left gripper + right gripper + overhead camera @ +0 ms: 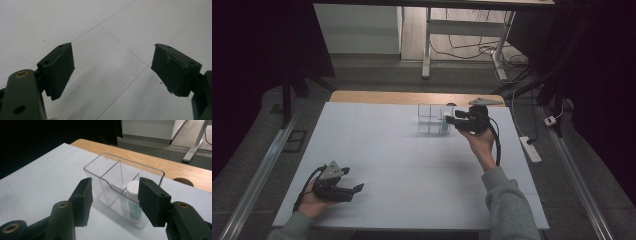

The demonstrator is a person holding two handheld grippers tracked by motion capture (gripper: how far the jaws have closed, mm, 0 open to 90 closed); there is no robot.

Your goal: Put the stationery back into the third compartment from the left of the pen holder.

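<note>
Left gripper [354, 189] rests low on the white surface [412, 160], jaws wide, empty. Right gripper [113, 195] jaws part-open, gripping nothing, just short of the clear divided organizer [110, 172]; one capped bottle [133, 202] stands in its near compartment.

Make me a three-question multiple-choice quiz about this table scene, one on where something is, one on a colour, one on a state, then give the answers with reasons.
1. Where does the small bottle stand?
A. Inside the clear organiser
B. On bare table beside the left gripper
C. On the floor

2. What colour is the bottle's cap?
A. Red
B. White
C. Black

3. How do the right gripper's jaws stand?
A. Clamped on the bottle
C. Pressed together, empty
B. Apart, pads touching nothing

Answers:
1. A, the right gripper view shows it in an end compartment behind the clear wall.
2. B, the cap is white above a teal-marked label.
3. B, both pads sit short of the organiser with a gap between them.
</note>
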